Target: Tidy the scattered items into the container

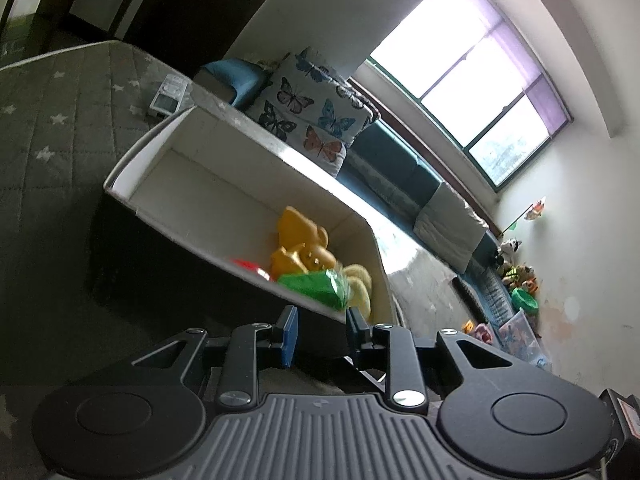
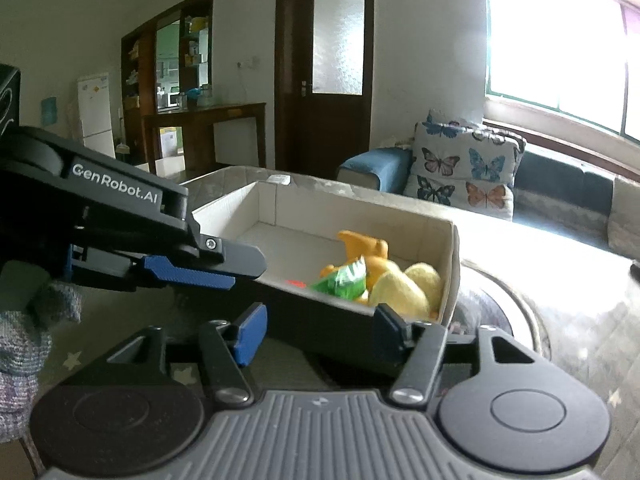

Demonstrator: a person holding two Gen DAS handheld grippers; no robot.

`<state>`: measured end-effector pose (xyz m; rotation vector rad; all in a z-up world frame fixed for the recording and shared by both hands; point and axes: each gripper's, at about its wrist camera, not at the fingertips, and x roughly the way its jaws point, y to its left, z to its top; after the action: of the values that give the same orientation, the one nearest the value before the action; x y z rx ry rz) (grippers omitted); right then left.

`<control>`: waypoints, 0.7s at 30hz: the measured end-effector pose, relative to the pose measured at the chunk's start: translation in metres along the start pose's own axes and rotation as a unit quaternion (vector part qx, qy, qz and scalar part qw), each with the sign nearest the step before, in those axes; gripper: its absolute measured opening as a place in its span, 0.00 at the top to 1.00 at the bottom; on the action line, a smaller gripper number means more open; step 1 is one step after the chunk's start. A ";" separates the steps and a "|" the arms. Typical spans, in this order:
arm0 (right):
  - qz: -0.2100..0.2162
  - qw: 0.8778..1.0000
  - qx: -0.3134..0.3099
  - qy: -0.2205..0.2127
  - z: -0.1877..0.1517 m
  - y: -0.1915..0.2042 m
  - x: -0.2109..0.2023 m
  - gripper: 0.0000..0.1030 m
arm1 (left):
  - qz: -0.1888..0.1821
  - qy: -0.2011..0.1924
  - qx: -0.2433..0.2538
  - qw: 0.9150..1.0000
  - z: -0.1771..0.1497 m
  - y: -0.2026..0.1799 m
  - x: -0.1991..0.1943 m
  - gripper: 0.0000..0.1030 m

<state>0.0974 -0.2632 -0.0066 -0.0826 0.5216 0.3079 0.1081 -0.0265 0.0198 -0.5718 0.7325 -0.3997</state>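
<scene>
Just short of the box's near rim, the right gripper [image 2: 318,330] stands open and empty; the left gripper [image 1: 322,330], nearly closed, holds nothing. Ahead, toys [image 2: 384,280] fill the container's [image 2: 256,204] right end, its long axis running leftward.

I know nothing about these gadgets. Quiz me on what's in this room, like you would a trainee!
1. Multiple choice: the cushion behind the bed is printed with
A) stars
B) butterflies
C) stripes

2. True or false: the white box is empty.

3. Fill in: next to the orange toy and the yellow plush lies a crinkly ___ packet.

Key: 1 B. 2 False, since toys lie at one end of the box. 3 Green.
</scene>
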 end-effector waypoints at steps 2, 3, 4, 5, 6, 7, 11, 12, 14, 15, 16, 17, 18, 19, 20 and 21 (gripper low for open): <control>0.000 1.000 0.001 0.002 -0.004 0.001 -0.004 0.30 | 0.005 0.005 0.002 1.000 -0.005 0.000 -0.002 0.72; 0.000 1.000 0.002 0.003 -0.007 0.002 -0.006 0.27 | 0.007 0.007 0.002 1.000 -0.007 0.000 -0.003 0.72; 0.000 1.000 0.004 0.005 -0.010 0.002 -0.007 0.22 | 0.010 0.009 0.003 1.000 -0.010 0.001 -0.004 0.72; 0.000 1.000 0.005 0.006 -0.012 0.003 -0.009 0.21 | 0.015 0.010 0.002 1.000 -0.012 0.002 -0.005 0.72; 0.000 1.000 0.006 0.007 -0.013 0.004 -0.010 0.20 | 0.018 0.012 0.001 1.000 -0.013 0.002 -0.006 0.72; -0.001 1.000 0.007 0.008 -0.015 0.005 -0.012 0.19 | 0.020 0.013 0.002 1.000 -0.015 0.003 -0.007 0.72; -0.001 1.000 0.009 0.009 -0.019 0.007 -0.017 0.10 | 0.028 0.015 0.011 0.999 -0.021 0.002 -0.009 0.72; -0.003 1.000 0.008 0.009 -0.021 0.009 -0.019 0.08 | 0.031 0.015 0.015 0.999 -0.022 0.001 -0.010 0.72; -0.007 1.000 0.006 0.006 -0.022 0.010 -0.022 0.04 | 0.036 0.015 0.019 0.999 -0.026 0.001 -0.012 0.72; -0.008 1.000 0.007 0.006 -0.023 0.010 -0.023 0.04 | 0.037 0.016 0.020 0.999 -0.027 0.001 -0.012 0.72; -0.007 1.000 0.009 0.007 -0.024 0.010 -0.024 0.04 | 0.037 0.017 0.020 0.999 -0.028 0.001 -0.012 0.72; -0.006 1.000 0.012 0.008 -0.025 0.010 -0.024 0.03 | 0.039 0.017 0.021 0.999 -0.030 0.001 -0.012 0.72; -0.006 1.000 0.014 0.009 -0.026 0.010 -0.025 0.03 | 0.041 0.018 0.023 0.999 -0.031 0.001 -0.012 0.72; -0.007 1.000 0.017 0.010 -0.027 0.009 -0.025 0.03 | 0.045 0.019 0.025 0.999 -0.032 0.000 -0.013 0.72; -0.008 1.000 0.019 0.011 -0.029 0.009 -0.025 0.02 | 0.047 0.020 0.026 0.998 -0.034 0.000 -0.013 0.72; -0.009 1.000 0.022 0.012 -0.029 0.009 -0.026 0.00 | 0.050 0.021 0.027 0.998 -0.035 0.000 -0.013 0.72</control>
<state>0.0597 -0.2662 -0.0191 -0.0489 0.5509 0.2787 0.0743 -0.0321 0.0051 -0.4754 0.7856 -0.3378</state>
